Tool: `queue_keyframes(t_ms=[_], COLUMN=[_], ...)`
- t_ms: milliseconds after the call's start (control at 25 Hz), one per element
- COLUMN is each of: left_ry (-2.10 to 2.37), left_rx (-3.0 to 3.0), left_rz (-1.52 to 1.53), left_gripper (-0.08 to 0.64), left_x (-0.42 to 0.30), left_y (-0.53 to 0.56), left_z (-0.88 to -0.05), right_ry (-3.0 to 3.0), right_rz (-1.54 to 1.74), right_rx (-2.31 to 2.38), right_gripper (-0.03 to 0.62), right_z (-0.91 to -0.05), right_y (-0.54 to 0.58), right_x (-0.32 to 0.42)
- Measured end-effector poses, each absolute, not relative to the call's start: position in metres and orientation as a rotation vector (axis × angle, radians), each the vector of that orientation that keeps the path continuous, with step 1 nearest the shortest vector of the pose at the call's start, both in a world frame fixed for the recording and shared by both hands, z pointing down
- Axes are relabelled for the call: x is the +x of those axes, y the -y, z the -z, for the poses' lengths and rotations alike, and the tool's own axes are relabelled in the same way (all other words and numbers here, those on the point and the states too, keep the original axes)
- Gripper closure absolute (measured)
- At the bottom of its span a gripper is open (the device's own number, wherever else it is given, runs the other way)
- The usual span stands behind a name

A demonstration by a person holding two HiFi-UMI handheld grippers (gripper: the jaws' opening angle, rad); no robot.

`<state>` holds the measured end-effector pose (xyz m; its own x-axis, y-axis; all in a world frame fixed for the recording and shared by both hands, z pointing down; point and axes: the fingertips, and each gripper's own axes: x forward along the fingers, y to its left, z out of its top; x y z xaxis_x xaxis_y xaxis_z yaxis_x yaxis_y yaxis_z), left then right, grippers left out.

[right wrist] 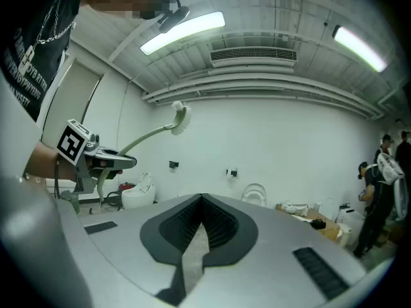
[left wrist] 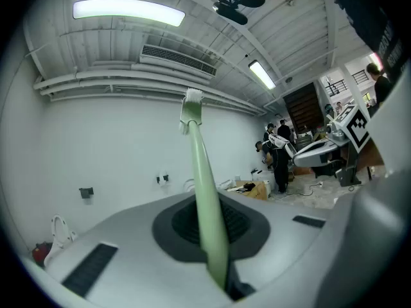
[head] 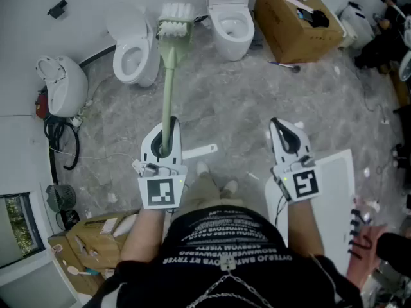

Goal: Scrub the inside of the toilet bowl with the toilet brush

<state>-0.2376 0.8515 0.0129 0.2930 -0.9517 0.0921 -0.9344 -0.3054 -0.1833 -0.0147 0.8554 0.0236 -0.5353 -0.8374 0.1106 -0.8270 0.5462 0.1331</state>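
My left gripper (head: 166, 136) is shut on the pale green handle of the toilet brush (head: 168, 95). The brush's white bristle head (head: 174, 21) points away from me, raised above the floor. In the left gripper view the handle (left wrist: 205, 197) runs up from between the jaws to the bristle head (left wrist: 191, 104). A white toilet (head: 135, 56) with its lid up stands just left of the brush head, and a second toilet (head: 231, 18) stands to its right. My right gripper (head: 282, 133) is shut and holds nothing. The right gripper view shows the brush (right wrist: 181, 115) held out at the left.
A third white toilet (head: 61, 85) sits by the left wall beside black cables (head: 61, 143). A large cardboard box (head: 295, 24) stands at the back right. A white panel (head: 334, 191) lies by my right arm, with another box (head: 96, 236) at lower left. People stand far right (right wrist: 372, 197).
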Motion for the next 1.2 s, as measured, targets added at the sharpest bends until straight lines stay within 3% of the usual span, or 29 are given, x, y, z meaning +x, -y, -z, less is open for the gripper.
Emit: queue_keyframes(t_ms=[1200], left_ry=[-1.621], left_rx=[-2.603], left_rz=[0.194], left_gripper=[0.558], left_x=[-0.292], left_y=[-0.744], left_z=[-0.017], right_ry=[2.574], right_rz=[0.093], right_rx=[1.522], right_gripper=[0.600], right_z=[-0.004], right_y=[-0.780], right_x=[-0.075])
